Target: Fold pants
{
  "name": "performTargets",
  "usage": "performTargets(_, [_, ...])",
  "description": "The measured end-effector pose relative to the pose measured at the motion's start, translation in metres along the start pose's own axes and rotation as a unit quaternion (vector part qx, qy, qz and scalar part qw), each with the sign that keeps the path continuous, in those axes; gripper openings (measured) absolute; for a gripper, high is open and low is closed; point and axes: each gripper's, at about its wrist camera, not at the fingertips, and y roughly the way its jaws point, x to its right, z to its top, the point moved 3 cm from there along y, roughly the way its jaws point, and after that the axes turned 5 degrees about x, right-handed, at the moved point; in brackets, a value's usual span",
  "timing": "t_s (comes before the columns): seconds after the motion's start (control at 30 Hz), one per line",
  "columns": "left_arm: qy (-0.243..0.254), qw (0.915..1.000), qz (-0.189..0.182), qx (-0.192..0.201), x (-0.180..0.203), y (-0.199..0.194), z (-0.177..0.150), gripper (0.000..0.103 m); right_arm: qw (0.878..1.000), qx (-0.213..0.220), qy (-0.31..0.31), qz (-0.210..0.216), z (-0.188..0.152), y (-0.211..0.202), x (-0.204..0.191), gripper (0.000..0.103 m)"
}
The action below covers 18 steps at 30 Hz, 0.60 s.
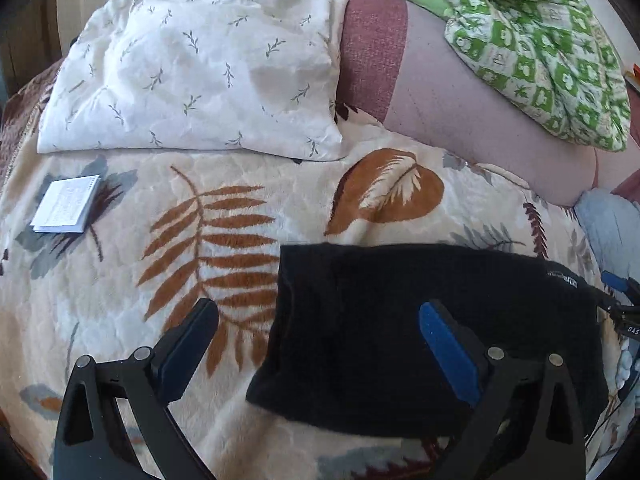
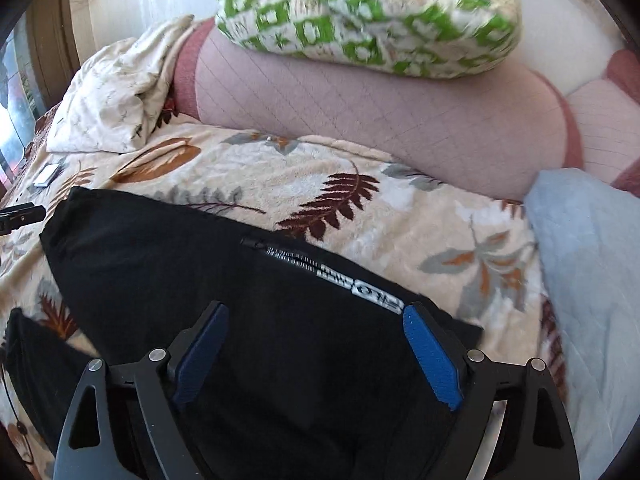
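Observation:
The black pants (image 1: 420,312) lie in a folded, roughly rectangular pile on the cream leaf-patterned blanket (image 1: 120,300). My left gripper (image 1: 320,316) is open above the pile's left edge: one finger is over the blanket, the other over the black cloth, and nothing is gripped. In the right wrist view the pants (image 2: 180,252) show a zipper and a white logo (image 2: 360,292). My right gripper (image 2: 316,320) stands open over them, near the logo, and its blue pads (image 2: 432,356) hold nothing. Each gripper's tip shows at the edge of the other's view.
A white sprig-print pillow (image 1: 192,68) lies at the back left, with a small white booklet (image 1: 66,204) in front of it. A pink quilted cushion (image 2: 380,108) runs along the back under a green-checked bundle (image 2: 360,12). Light blue cloth (image 2: 588,260) lies at the right.

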Motion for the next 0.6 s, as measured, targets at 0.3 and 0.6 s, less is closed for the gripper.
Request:
performTargets(0.3, [0.018,0.9995,0.000,-0.024,0.005,0.063,0.018,0.101,0.999,-0.038,0.022,0.022,0.020,0.074,0.035,0.089])
performTargets(0.6, [0.096,0.9946,0.038,-0.012,0.033,0.076,0.022,0.036,0.995,-0.053,0.013,0.081,0.017,0.097,0.026,0.071])
